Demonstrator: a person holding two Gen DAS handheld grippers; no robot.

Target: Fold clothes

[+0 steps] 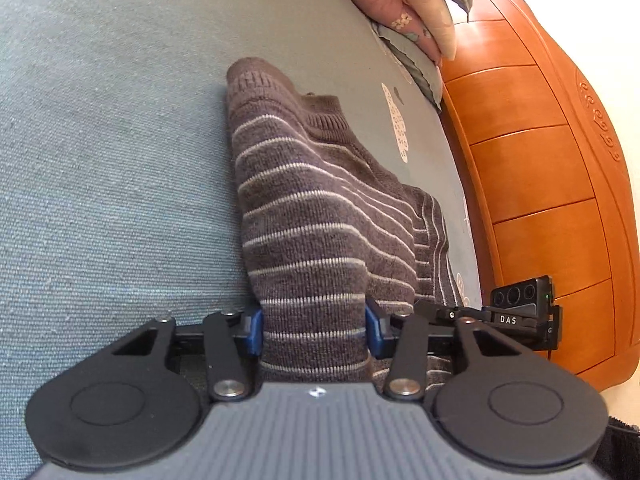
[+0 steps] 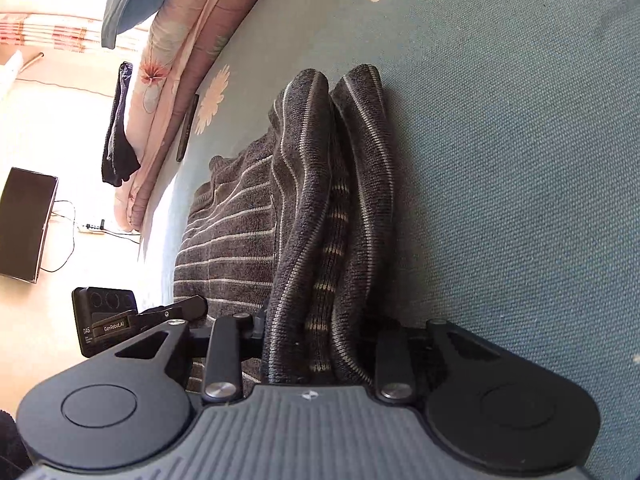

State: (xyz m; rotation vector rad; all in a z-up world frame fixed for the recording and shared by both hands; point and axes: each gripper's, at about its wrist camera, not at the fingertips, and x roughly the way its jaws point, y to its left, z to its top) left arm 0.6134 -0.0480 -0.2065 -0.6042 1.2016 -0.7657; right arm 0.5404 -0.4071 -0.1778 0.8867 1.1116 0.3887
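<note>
Both tongs grip the same garment. Left gripper (image 1: 314,330), its blue-padded fingers (image 1: 253,330) standing fairly wide, clamps a thick bunch of the striped sweater (image 1: 320,208) between them. Seen from this wrist, the knit is brownish grey with thin pale stripes running across it; its ribbed collar (image 1: 320,114) shows toward the far end, and a ribbed edge (image 1: 256,78) peaks at the farthest corner. Most of the sweater lies spread on the blue-green bed sheet (image 1: 100,160), with the gripped part rising off it. Beyond the sweater, a floral quilt (image 1: 392,4) is heaped at the sheet's edge, and to the sweater's right runs the orange wooden bed board (image 1: 540,160). The other gripper's black body, marked DAS, appears just right of the sweater.

From the right wrist, the right gripper (image 2: 320,340) pinches several stacked folds of the sweater (image 2: 312,220), which stand up as two rounded ridges between its fingers (image 2: 258,326); the right finger is hidden in the cloth. Left of these ridges the flat striped panel lies on the sheet (image 2: 520,160). Farther left of the sweater are the pink floral quilt (image 2: 168,80), a dark hanging garment (image 2: 118,132) and a black screen (image 2: 26,224).
</note>
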